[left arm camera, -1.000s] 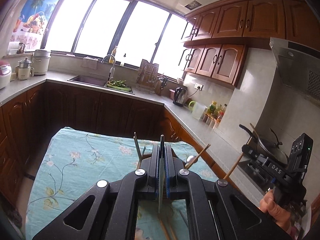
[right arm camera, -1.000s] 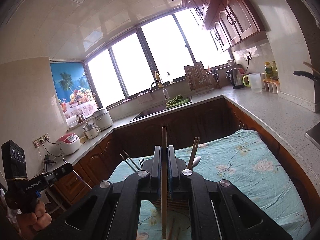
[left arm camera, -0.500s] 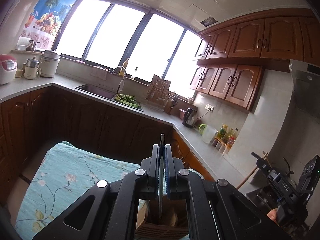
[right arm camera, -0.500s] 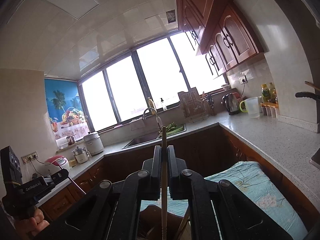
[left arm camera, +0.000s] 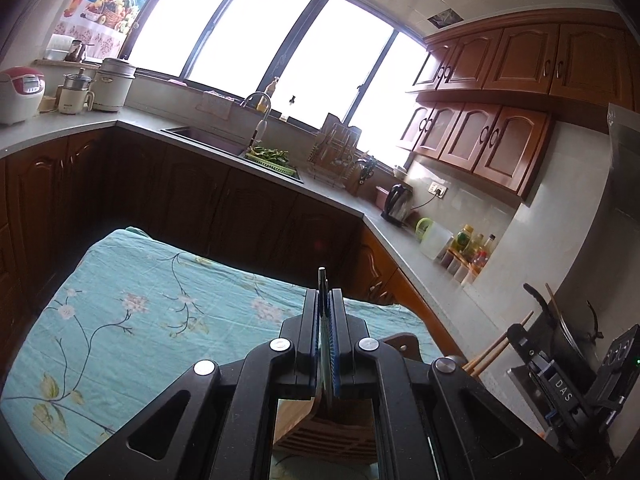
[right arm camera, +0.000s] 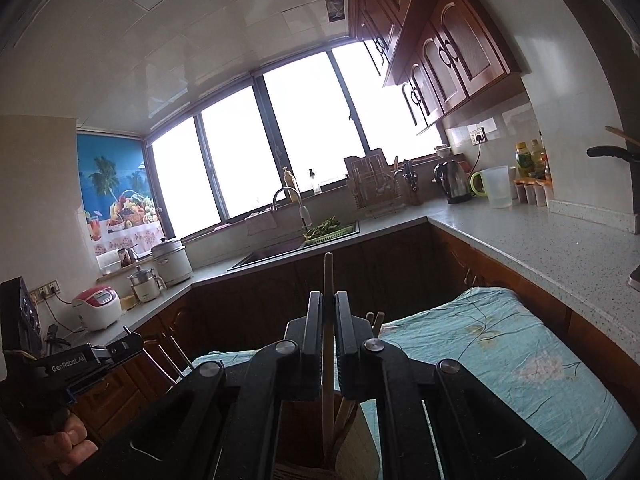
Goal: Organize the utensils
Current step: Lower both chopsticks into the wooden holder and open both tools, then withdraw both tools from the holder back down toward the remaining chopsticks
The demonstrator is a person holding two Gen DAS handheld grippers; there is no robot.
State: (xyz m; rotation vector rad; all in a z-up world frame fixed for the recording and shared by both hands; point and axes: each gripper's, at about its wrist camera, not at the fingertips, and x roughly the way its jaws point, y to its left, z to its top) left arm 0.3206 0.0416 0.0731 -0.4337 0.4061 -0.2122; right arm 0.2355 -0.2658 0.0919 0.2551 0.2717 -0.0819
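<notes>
Looking along the left hand-held gripper [left arm camera: 325, 300], its jaws were clamped on a thin dark utensil [left arm camera: 322, 280] standing upright above a wooden holder [left arm camera: 316, 432] on the cloth-covered surface [left arm camera: 132, 320]. In the right view, the right hand-held gripper [right arm camera: 329, 300] pinched a wooden chopstick [right arm camera: 328, 276] upright, its lower end down inside the same holder [right arm camera: 352, 444].

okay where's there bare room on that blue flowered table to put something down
The floral tablecloth is bare across its left side, from the far edge by the dark cabinets toward the left gripper. In the right wrist view the cloth right of the right gripper is bare too. It is crowded at the wooden utensil holder under both grippers.
</notes>
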